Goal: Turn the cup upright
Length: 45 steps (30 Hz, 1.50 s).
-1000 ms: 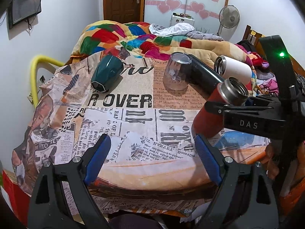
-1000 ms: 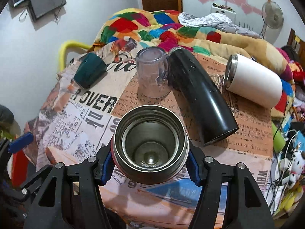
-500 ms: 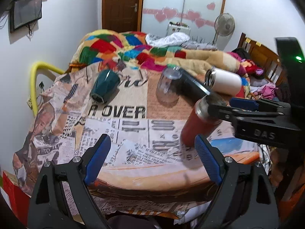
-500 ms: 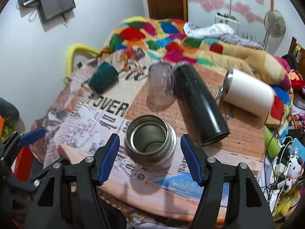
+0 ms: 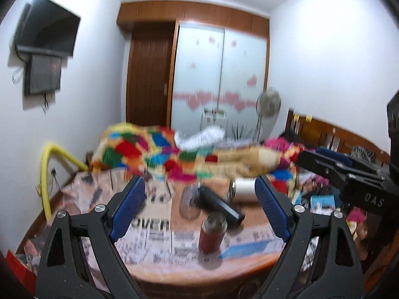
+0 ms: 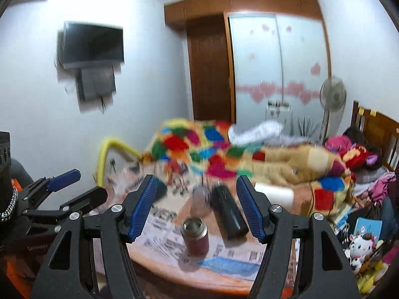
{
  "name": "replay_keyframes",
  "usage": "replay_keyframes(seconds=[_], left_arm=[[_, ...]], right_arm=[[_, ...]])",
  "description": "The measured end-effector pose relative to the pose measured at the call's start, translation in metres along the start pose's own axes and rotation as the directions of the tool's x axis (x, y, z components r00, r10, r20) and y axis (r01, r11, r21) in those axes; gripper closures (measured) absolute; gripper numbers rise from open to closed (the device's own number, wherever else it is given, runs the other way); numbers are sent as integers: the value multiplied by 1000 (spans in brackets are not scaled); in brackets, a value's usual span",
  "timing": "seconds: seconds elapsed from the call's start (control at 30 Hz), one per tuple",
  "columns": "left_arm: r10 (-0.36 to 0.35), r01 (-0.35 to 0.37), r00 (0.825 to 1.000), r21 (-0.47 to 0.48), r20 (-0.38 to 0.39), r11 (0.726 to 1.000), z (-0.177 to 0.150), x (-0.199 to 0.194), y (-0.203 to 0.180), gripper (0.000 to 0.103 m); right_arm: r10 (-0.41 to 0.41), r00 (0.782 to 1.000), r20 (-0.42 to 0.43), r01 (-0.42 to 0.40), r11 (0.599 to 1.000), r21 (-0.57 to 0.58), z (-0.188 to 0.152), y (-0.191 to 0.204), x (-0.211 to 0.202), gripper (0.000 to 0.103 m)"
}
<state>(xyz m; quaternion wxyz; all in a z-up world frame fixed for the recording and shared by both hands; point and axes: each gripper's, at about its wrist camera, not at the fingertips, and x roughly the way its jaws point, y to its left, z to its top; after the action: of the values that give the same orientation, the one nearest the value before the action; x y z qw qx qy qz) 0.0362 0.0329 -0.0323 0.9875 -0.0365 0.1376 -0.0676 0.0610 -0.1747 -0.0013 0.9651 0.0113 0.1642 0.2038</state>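
Your red cup point(image 6: 195, 236) shows a silver steel rim, sitting on newspaper-print cloth point(image 6: 162, 243) in black, white and orange. Behind it, you've got a black flask point(image 6: 228, 211) and a white tumbler point(image 6: 275, 194). Far back, you see a rainbow patchwork quilt point(image 6: 199, 147). Blue pads point(image 5: 128, 210) line your black grippers.

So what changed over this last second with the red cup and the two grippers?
The right hand-held gripper let go of the red cup, leaving it upright, mouth up, on the table, and backed away open. The left hand-held gripper pulled back too. The black bottle and white cup stayed lying down.
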Motion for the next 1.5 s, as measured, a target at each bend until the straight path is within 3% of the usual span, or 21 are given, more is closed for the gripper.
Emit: replay_keyframes(seconds=[0.2, 0.3, 0.53, 1.5], left_arm=[[46, -49, 990, 19, 132, 999, 8, -47, -16, 12], [84, -90, 983, 28, 166, 996, 4, -59, -20, 5], [103, -108, 981, 20, 162, 994, -3, -68, -22, 0], [145, -148, 982, 18, 124, 989, -14, -66, -20, 0]], right_arm=[[1, 995, 103, -1, 1000, -1, 1, 12, -29, 32], [-16, 993, 121, 17, 1000, -7, -4, 17, -32, 26], [-67, 990, 126, 69, 998, -12, -16, 15, -40, 0], [-83, 992, 100, 83, 997, 7, -29, 7, -55, 0]])
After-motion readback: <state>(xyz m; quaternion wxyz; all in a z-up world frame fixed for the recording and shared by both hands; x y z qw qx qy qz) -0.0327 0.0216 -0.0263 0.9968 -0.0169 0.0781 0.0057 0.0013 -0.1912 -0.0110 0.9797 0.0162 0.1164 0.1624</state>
